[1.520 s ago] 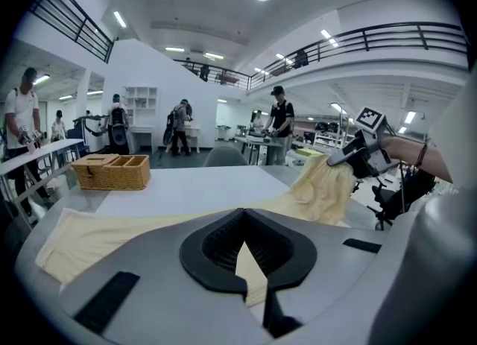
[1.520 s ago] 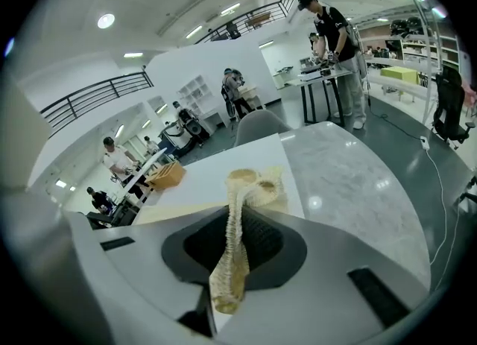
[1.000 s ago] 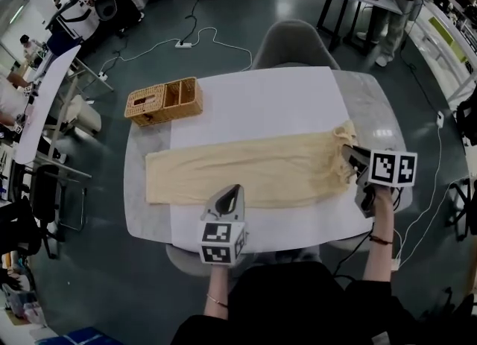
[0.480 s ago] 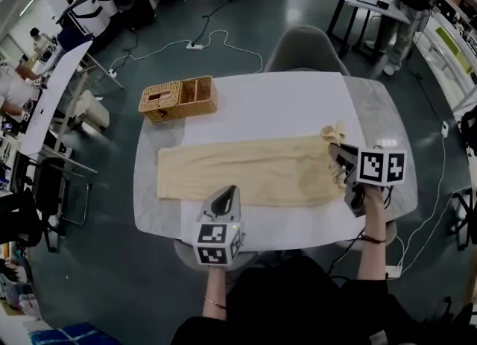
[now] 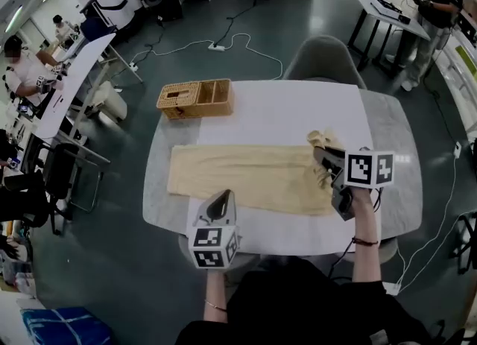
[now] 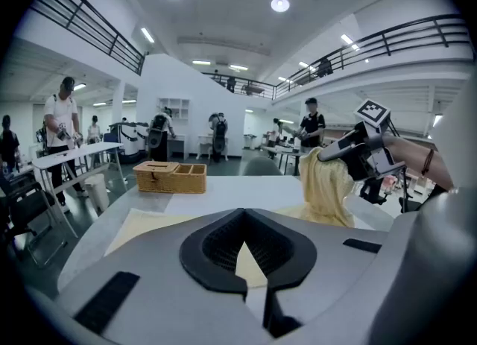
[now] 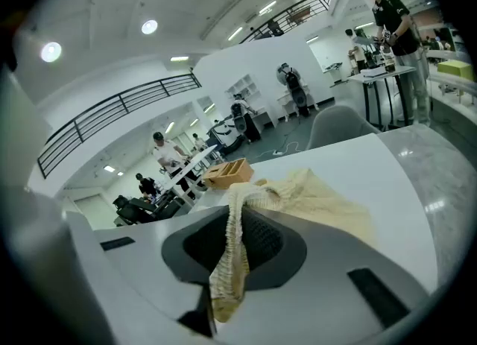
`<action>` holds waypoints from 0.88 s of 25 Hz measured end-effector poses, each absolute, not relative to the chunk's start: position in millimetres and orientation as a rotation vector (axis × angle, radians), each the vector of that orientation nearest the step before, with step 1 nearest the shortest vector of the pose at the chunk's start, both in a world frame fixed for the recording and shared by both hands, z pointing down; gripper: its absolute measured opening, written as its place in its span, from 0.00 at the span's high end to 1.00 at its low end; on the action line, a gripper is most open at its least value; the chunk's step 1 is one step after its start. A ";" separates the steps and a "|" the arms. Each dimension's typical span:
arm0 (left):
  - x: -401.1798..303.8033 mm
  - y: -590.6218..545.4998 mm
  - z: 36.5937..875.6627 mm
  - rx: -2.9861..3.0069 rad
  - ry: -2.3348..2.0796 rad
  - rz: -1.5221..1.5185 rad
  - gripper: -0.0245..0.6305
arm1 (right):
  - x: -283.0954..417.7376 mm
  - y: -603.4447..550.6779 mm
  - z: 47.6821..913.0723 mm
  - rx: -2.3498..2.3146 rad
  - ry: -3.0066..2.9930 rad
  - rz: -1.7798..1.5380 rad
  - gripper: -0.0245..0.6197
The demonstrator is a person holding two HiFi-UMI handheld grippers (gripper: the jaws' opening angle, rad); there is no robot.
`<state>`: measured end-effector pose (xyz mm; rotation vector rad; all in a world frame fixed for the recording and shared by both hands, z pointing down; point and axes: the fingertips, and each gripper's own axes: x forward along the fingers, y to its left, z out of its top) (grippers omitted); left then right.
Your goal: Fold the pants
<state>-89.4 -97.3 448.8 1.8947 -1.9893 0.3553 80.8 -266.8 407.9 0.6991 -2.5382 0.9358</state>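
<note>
Pale yellow pants [image 5: 246, 178] lie lengthwise across the white table [image 5: 276, 109]. My right gripper [image 5: 320, 156] is shut on their waist end and holds it bunched and raised above the right part of the cloth. In the right gripper view the ribbed waistband [image 7: 231, 254] hangs down between the jaws. The left gripper view shows that raised bunch [image 6: 328, 191] hanging from the right gripper [image 6: 358, 150]. My left gripper [image 5: 226, 194] hovers at the near edge of the pants, about mid-length. Its jaws look shut, with no cloth seen pinched between them.
A wicker basket [image 5: 195, 97] with compartments stands at the table's far left corner. A grey chair [image 5: 324, 57] is pushed in at the far side. Cables run over the floor, and people work at desks around the room.
The right gripper has carried the waist end up and to the left, over the flat cloth, so the pants look shorter on the right. The left gripper has drifted a little along the near edge.
</note>
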 end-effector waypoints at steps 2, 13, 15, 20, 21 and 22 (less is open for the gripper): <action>-90.1 -93.5 444.0 1.873 -2.014 0.352 0.95 | 74.0 -264.4 404.5 0.663 -2.552 0.951 0.89; -124.5 -73.4 436.5 1.784 -2.097 0.358 0.95 | 27.3 -253.9 397.0 0.543 -2.596 0.954 0.89; -132.8 -71.3 436.3 1.775 -2.107 0.356 0.95 | 17.2 -252.5 395.5 0.527 -2.605 0.952 0.89; -162.0 -63.6 439.3 1.775 -2.102 0.351 0.95 | -13.5 -242.9 392.3 0.517 -2.624 0.958 0.89; -169.4 -61.5 440.7 1.778 -2.095 0.350 0.95 | -21.0 -240.4 392.4 0.524 -2.624 0.958 0.89; -177.5 -58.7 441.8 1.781 -2.086 0.350 0.95 | -28.7 -237.8 392.8 0.535 -2.620 0.957 0.89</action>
